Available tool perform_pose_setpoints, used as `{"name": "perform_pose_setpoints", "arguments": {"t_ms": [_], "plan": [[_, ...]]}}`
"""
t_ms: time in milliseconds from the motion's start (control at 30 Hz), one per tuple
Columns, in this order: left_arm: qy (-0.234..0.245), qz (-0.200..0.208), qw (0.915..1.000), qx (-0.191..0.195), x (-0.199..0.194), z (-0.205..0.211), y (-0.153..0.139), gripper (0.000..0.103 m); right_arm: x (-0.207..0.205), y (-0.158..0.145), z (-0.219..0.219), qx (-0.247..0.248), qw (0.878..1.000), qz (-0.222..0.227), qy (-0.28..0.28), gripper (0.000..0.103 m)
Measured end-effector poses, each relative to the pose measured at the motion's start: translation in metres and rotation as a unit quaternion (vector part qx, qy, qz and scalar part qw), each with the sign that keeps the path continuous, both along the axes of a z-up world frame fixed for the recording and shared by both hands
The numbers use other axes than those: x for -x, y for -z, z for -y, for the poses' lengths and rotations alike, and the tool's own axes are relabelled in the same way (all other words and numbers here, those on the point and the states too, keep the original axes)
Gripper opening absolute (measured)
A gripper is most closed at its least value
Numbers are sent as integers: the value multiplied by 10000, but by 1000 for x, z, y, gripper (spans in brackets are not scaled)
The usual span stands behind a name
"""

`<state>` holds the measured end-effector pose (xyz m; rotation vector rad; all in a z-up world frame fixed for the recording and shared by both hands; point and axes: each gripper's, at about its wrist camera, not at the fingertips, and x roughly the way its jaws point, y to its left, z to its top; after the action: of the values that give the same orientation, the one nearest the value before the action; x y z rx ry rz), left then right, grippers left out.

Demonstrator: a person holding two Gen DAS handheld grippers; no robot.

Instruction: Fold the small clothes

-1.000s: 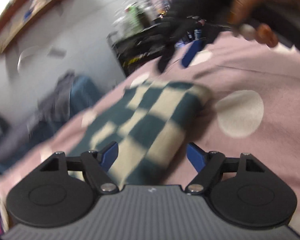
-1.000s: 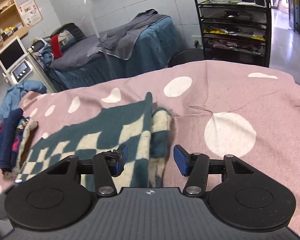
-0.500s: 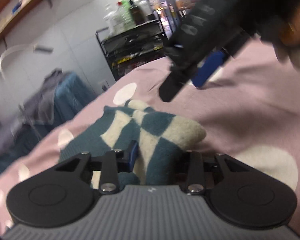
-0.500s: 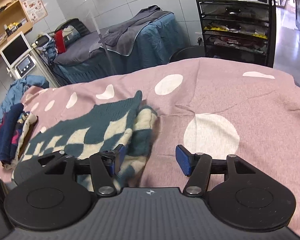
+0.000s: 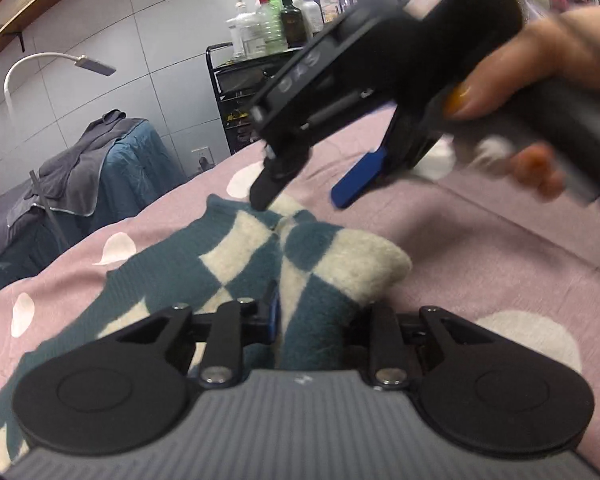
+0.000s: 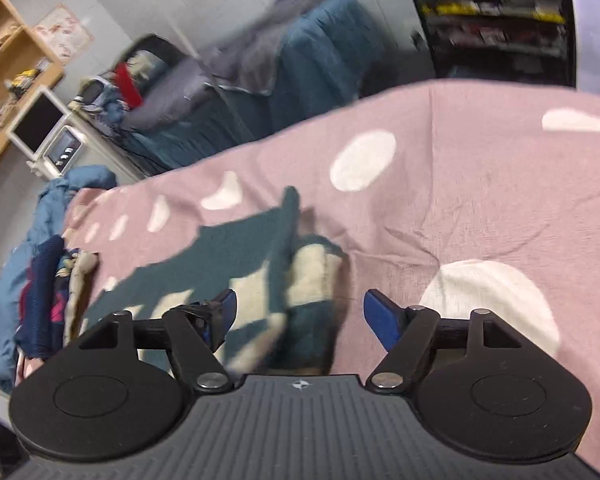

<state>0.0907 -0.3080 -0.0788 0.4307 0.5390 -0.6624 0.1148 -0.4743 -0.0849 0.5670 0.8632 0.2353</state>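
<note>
A teal and cream checked knit garment (image 5: 240, 248) lies on the pink spotted bed sheet (image 5: 500, 260), with its right edge doubled over into a thick fold. My left gripper (image 5: 318, 312) is closing on that fold, and cloth bulges between its fingers. A hand (image 5: 540, 60) holds my right gripper (image 5: 306, 194) above the garment's far corner, one fingertip close to the cloth. In the right wrist view the right gripper (image 6: 300, 312) is opening wide over the garment (image 6: 236, 248). The fold lies under its jaws, untouched by the pads.
A pile of other clothes (image 6: 48, 280) sits at the sheet's left end. Beyond the bed stand a blue-covered couch with grey towels (image 5: 120, 172) and a black shelf cart (image 5: 236, 92) with bottles on top. The pink sheet (image 6: 460, 200) stretches away to the right.
My left gripper moved in over the folded edge and its jaws closed on the cloth. The right gripper's jaws widened, and it dropped nearer the garment's far corner.
</note>
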Motion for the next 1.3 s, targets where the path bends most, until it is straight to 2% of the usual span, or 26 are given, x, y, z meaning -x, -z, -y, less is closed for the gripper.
{"name": "perform_pose_setpoints", "arguments": {"t_ms": [67, 167, 233, 300, 333, 367, 433, 500, 600, 700, 800, 900, 1000, 1100, 1200, 1300], "plan": [[65, 39, 9999, -134, 1, 2, 3, 24, -11, 2, -5, 20, 10000, -43, -50, 103], [62, 87, 9996, -244, 2, 5, 7, 25, -18, -3, -21, 372, 9993, -66, -67, 103], [22, 111, 9997, -231, 5, 5, 7, 25, -20, -5, -31, 93, 9990, 62, -425, 103], [27, 79, 9997, -224, 4, 5, 7, 25, -25, 3, -37, 236, 9987, -198, -410, 103], [37, 59, 9997, -219, 3, 4, 7, 25, -26, 7, -38, 412, 9981, -304, -333, 100], [40, 47, 9998, -198, 2, 3, 6, 25, -27, 10, -38, 522, 9978, -306, -280, 82], [33, -3, 9999, -148, 0, 2, 5, 25, -26, 14, -32, 391, 9986, -281, -207, 71], [38, -24, 9999, -124, -1, 2, 5, 25, -24, 15, -27, 320, 9990, -303, -125, 53], [24, -74, 9999, -64, -4, -1, 3, 25, -19, 10, -22, 173, 9994, -297, 64, 36], [-18, -131, 9998, 161, -5, -12, -5, 25, -16, -4, -31, 239, 9996, -122, 115, 33], [-171, -302, 9973, 640, -7, -36, -20, 24, -19, -24, -45, -132, 9999, 6, 96, 32], [-377, -272, 9944, 945, -5, -67, -37, 24, -23, -51, -72, -339, 9992, 184, -113, 32], [-704, -338, 9867, 1424, -1, -117, -55, 23, -30, -72, -110, -631, 9971, 222, -365, 32], [-1254, -385, 9719, 1957, 5, -185, -66, 23, -40, -83, -162, -946, 9925, 231, -742, 32], [-1879, -427, 9559, 2215, 10, -254, -67, 23, -52, -84, -224, -997, 9886, 243, -1100, 32], [-2460, -599, 9388, 2336, 13, -312, -54, 23, -65, -71, -281, -1020, 9862, 43, -1300, 32]]}}
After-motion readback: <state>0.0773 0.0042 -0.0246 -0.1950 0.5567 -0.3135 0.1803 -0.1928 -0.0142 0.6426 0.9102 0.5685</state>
